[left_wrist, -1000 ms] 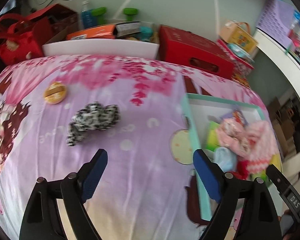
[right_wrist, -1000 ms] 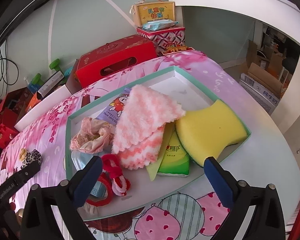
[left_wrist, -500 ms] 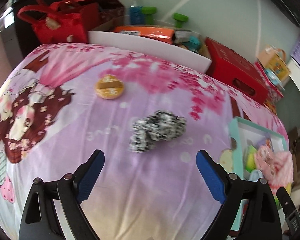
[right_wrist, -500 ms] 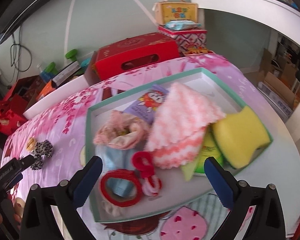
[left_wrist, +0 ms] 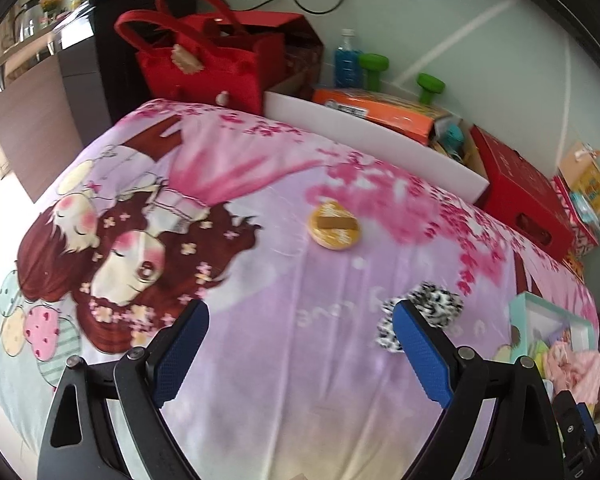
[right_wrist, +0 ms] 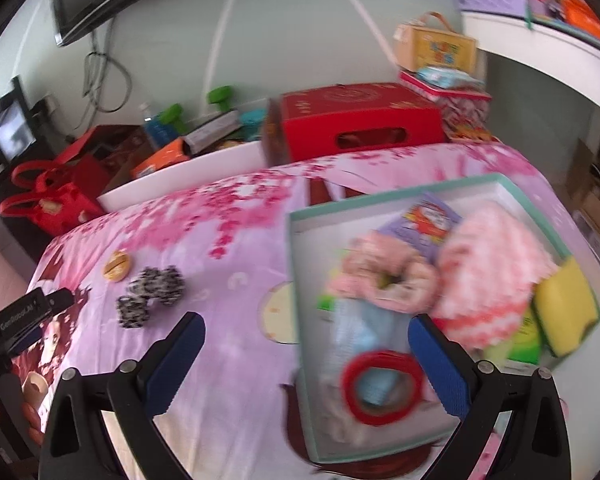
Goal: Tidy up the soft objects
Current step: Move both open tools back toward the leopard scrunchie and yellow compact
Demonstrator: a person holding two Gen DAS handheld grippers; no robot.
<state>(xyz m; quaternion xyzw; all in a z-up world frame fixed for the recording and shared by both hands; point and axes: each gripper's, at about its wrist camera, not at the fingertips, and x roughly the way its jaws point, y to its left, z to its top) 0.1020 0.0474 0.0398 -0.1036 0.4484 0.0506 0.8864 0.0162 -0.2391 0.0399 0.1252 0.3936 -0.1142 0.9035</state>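
Observation:
A black-and-white scrunchie (left_wrist: 428, 309) lies on the pink printed cloth, just beyond my left gripper's right finger; it also shows in the right wrist view (right_wrist: 152, 290). A round orange powder puff (left_wrist: 334, 226) lies farther back, also seen in the right wrist view (right_wrist: 117, 267). My left gripper (left_wrist: 300, 356) is open and empty above the cloth. My right gripper (right_wrist: 306, 360) is open and empty over the left rim of the teal tray (right_wrist: 296, 272), which holds a pink scrunchie (right_wrist: 384, 276), a pink knitted cloth (right_wrist: 496, 268), a yellow sponge (right_wrist: 566, 306) and a red ring (right_wrist: 382, 388).
A red handbag (left_wrist: 204, 58), a white board (left_wrist: 372, 140), an orange box (left_wrist: 380, 110) and a red carton (left_wrist: 520, 196) stand along the table's far edge. Green dumbbells (left_wrist: 430, 86) lie behind. The tray edge (left_wrist: 518, 320) shows at the left wrist view's right.
My left gripper has swung left, so the scrunchie and tray slid right in its view. My right gripper has also swung left, bringing the scrunchie and puff into view.

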